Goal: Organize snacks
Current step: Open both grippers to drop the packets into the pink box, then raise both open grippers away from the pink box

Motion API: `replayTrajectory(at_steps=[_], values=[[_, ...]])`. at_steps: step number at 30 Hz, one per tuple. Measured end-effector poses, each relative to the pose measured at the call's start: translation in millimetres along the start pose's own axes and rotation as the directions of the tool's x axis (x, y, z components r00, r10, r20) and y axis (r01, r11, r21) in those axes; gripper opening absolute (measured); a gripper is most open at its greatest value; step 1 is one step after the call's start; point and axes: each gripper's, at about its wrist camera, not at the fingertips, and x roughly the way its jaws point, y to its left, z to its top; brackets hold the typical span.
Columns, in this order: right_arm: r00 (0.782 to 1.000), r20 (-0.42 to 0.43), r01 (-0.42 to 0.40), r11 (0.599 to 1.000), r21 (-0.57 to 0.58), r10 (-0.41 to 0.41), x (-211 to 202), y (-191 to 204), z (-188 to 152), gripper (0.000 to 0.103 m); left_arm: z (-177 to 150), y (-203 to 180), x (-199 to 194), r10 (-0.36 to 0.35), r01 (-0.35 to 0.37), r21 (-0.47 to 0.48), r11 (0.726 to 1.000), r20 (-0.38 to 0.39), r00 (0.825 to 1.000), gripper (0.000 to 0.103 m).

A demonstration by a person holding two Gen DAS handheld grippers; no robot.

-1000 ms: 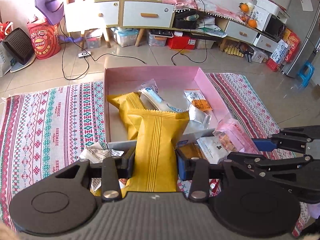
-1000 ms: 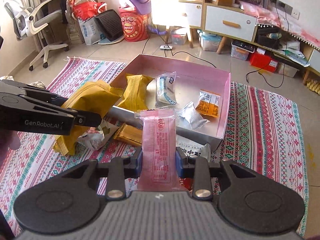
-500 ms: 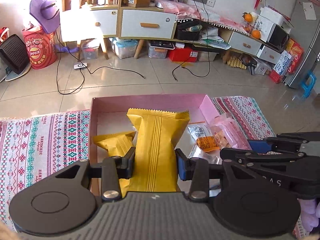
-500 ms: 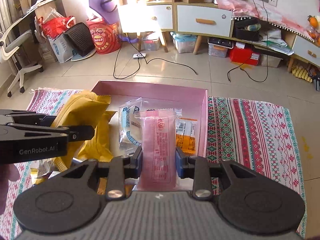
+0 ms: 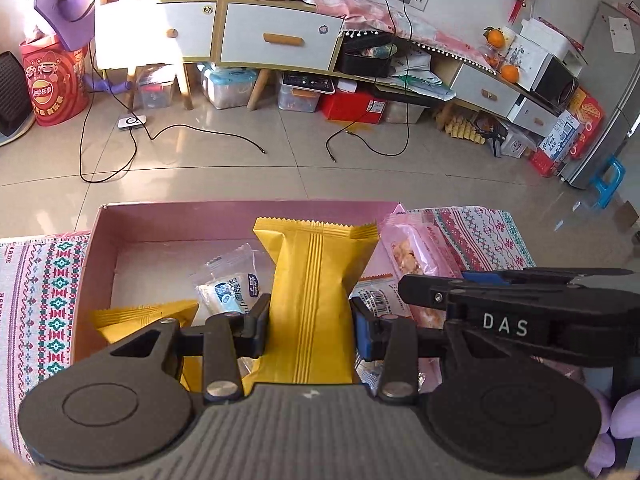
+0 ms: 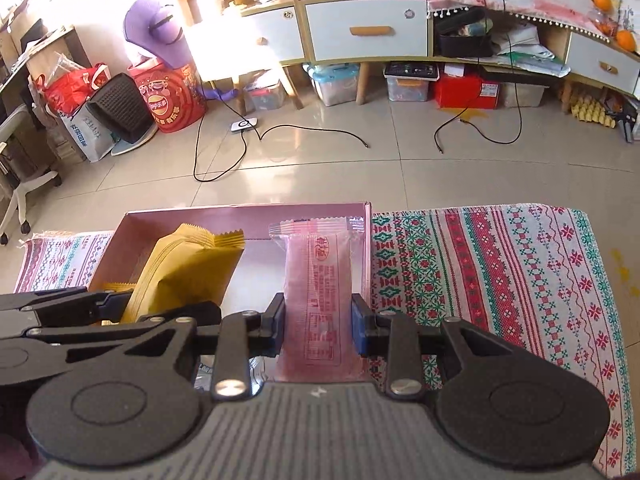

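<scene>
My left gripper (image 5: pixel 310 330) is shut on a yellow snack packet (image 5: pixel 314 296), held upright over the pink box (image 5: pixel 240 218). My right gripper (image 6: pixel 318 332) is shut on a pink snack packet (image 6: pixel 318 280), held over the box's right side near its right wall (image 6: pixel 367 248). In the left wrist view the right gripper (image 5: pixel 500 300) and its pink packet (image 5: pixel 412 248) show at right. Inside the box lie another yellow packet (image 5: pixel 148 314), a clear white-and-blue packet (image 5: pixel 230 284) and an orange-labelled packet (image 5: pixel 372 292).
The box rests on a patterned woven mat (image 6: pixel 480 280) on a tiled floor (image 5: pixel 280 168). Black cables (image 5: pixel 112 160) trail across the tiles. Cabinets (image 5: pixel 280 40), storage bins and a red bag (image 5: pixel 52 80) line the far wall.
Both grippers have moved forward with their packets, from over the mat in front of the box to over its inside. The loose packets in front of the box have dropped out of view.
</scene>
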Motion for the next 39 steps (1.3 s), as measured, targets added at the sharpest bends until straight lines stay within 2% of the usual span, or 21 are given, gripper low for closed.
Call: replayTrajectory(at_steps=[6,8,11,12,13,20,22,27,34,39], values=[[1.000,0.006,-0.011,1.000,0.024,0.011,3.9,-3.4,3.4,0.030,-0.8,-0.6,3.6,0.013,-0.013,-0.005,1.000,0.010,1.000,0.047],[1.000,0.011,-0.012,1.000,0.025,0.011,1.3,-3.0,3.9,0.030,-0.2,-1.7,1.4,0.025,-0.025,0.005,1.000,0.027,0.999,0.050],[1.000,0.017,-0.011,1.000,0.026,0.011,-1.7,-4.1,4.3,0.030,0.7,-1.3,-0.8,0.042,-0.042,0.002,0.999,0.023,0.999,0.062],[1.000,0.022,-0.011,1.000,0.029,0.010,-3.7,-4.4,4.2,0.033,0.3,-0.8,-1.4,0.046,-0.046,0.004,0.999,0.019,0.999,0.072],[1.000,0.031,-0.006,1.000,0.029,0.005,-6.0,-5.1,5.2,0.039,-0.7,-1.1,-2.7,0.047,-0.048,0.007,0.999,0.020,0.999,0.077],[0.998,0.068,0.002,1.000,-0.008,-0.001,-22.7,-0.9,6.0,0.044,-9.9,-8.0,-16.5,0.048,-0.049,0.059,0.997,0.019,0.999,0.080],[0.997,0.077,0.000,1.000,-0.014,0.001,-29.0,-0.4,3.6,0.049,-13.7,-8.7,-24.7,0.045,-0.047,0.065,0.997,0.019,0.999,0.083],[0.996,0.092,0.002,0.999,-0.044,0.002,-44.1,2.5,-5.2,0.052,-28.5,-8.0,-48.6,0.056,-0.060,0.109,0.992,0.034,0.998,0.088],[0.992,0.127,-0.002,0.996,-0.089,0.013,-70.6,11.3,-23.6,0.066,-47.2,-2.8,-76.5,0.063,-0.068,0.103,0.992,0.046,0.997,0.095],[0.991,0.131,0.005,0.991,-0.135,0.013,-83.8,20.6,-40.5,0.072,-60.7,-0.9,-98.9,0.080,-0.086,0.124,0.989,0.059,0.995,0.098]])
